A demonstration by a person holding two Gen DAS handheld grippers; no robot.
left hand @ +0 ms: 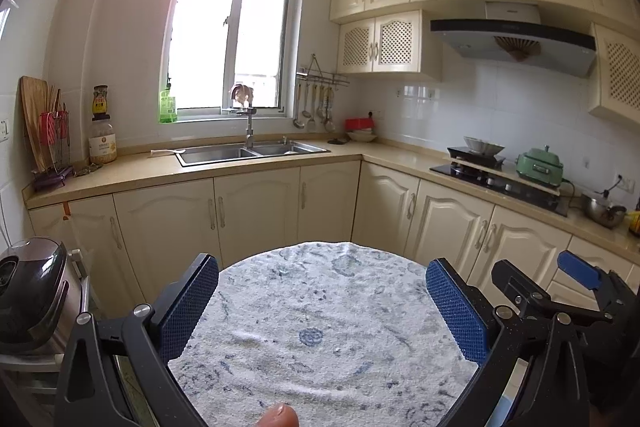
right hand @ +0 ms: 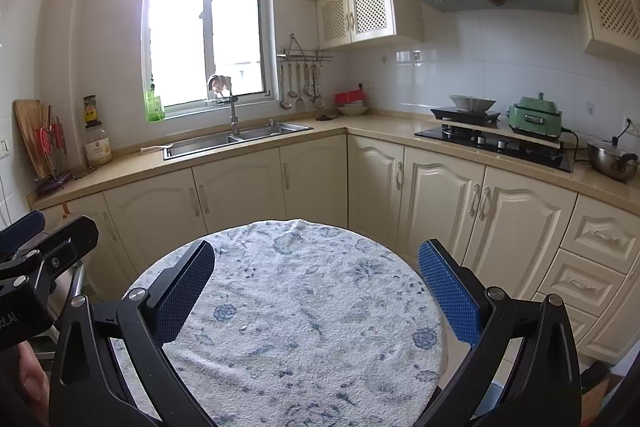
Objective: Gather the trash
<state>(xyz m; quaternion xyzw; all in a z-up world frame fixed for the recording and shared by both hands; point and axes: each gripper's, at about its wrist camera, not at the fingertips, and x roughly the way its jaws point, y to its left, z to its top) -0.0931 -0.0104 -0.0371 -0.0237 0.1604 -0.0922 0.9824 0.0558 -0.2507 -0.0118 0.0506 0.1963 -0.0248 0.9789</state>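
No trash shows in either view. A round table with a white and blue patterned cloth (left hand: 320, 327) fills the near part of the left wrist view, and it also shows in the right wrist view (right hand: 296, 315). My left gripper (left hand: 322, 301) is open and empty above the cloth, blue pads wide apart. My right gripper (right hand: 316, 287) is open and empty above the same cloth. The right gripper also shows at the right edge of the left wrist view (left hand: 560, 287). The left gripper also shows at the left edge of the right wrist view (right hand: 36, 247).
Beyond the table an L-shaped counter (left hand: 240, 171) carries a steel double sink (left hand: 252, 151), jars (left hand: 102, 143), a cutting board (left hand: 34, 123), a stove (left hand: 504, 183) and a green pot (left hand: 540, 165). A dark cooker (left hand: 32, 291) stands at left. Cream cabinets (right hand: 440, 207) line the walls.
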